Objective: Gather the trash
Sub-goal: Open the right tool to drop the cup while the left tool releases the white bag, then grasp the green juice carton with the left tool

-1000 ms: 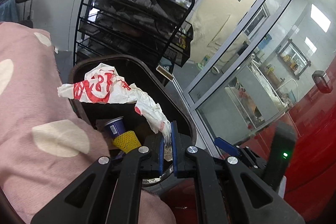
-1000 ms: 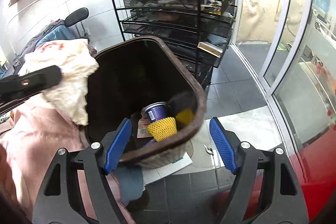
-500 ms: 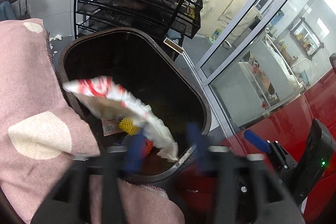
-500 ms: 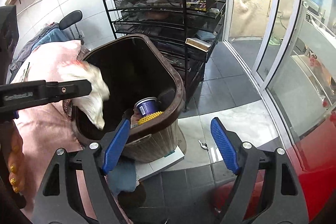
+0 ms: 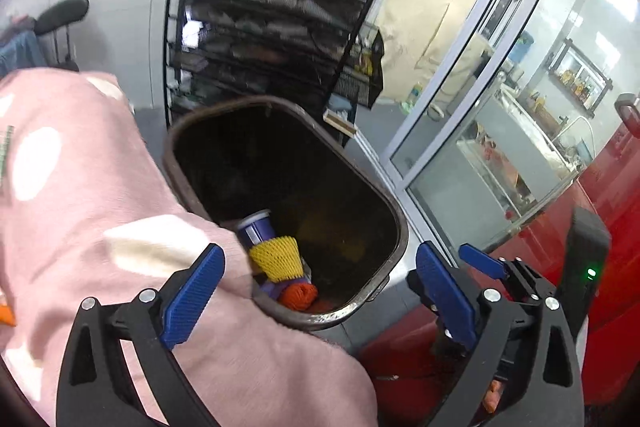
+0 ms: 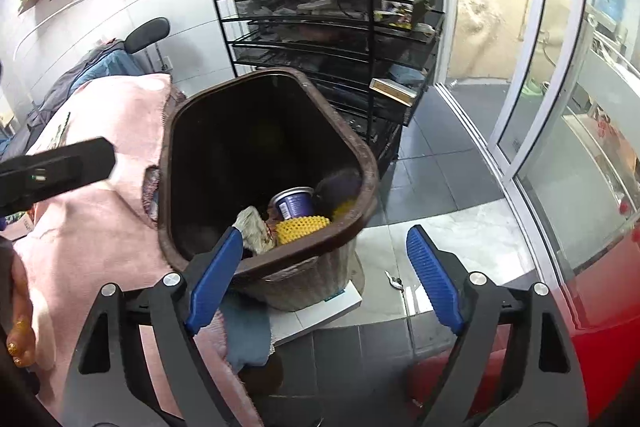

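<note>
Our left gripper (image 5: 316, 283) tilts downward, its blue-padded jaws opening wide with nothing between them. Our right gripper (image 6: 326, 279) angles down likewise, jaws also opening and pressing on nothing. In the right wrist view, the left gripper's black body reaches in from the left.

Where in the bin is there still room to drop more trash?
The far, dark part of the bin looks bare, up by the black rack. The near corner is crowded: blue cup, yellow netting and crumpled wrapper.
</note>
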{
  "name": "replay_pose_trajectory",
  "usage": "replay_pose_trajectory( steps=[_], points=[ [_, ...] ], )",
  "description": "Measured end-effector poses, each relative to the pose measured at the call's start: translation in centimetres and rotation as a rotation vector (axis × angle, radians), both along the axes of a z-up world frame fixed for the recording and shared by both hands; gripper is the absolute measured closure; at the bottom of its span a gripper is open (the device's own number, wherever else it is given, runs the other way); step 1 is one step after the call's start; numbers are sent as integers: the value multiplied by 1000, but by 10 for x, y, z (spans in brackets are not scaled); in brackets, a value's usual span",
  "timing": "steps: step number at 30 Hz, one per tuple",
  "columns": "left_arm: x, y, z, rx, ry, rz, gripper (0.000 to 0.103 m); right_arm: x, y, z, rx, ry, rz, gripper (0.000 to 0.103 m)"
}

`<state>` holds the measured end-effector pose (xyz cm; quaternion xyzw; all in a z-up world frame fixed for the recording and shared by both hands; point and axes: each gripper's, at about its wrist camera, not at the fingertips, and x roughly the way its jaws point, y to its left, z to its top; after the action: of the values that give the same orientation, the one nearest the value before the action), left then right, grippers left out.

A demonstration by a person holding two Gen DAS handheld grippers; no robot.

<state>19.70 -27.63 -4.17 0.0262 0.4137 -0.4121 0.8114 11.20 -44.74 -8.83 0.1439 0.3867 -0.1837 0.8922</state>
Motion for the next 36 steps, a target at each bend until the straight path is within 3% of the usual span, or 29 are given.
replay_pose_trajectory(
  steps=[5, 10, 18, 27, 33, 36],
  points=[
    [-14, 36, 15, -53, -64, 67, 5, 6, 19, 8, -16, -38, 68, 17],
    [-24, 76, 21, -90, -74, 113, 5, 14, 47, 16, -23, -62, 147, 14],
    [-37, 130, 19, -55, -76, 102, 5, 29, 100, 29, -14, -80, 310, 13],
    [-25, 203, 10, 56, -77, 150, 5, 44, 156, 37, 39, -70, 498, 12],
    [-1, 244, 8, 235, -119, 161, 5, 56, 190, 40, 68, -53, 600, 12],
    [24, 260, 15, 376, -170, 148, 6, 61, 203, 39, 82, -45, 640, 12]
  ],
)
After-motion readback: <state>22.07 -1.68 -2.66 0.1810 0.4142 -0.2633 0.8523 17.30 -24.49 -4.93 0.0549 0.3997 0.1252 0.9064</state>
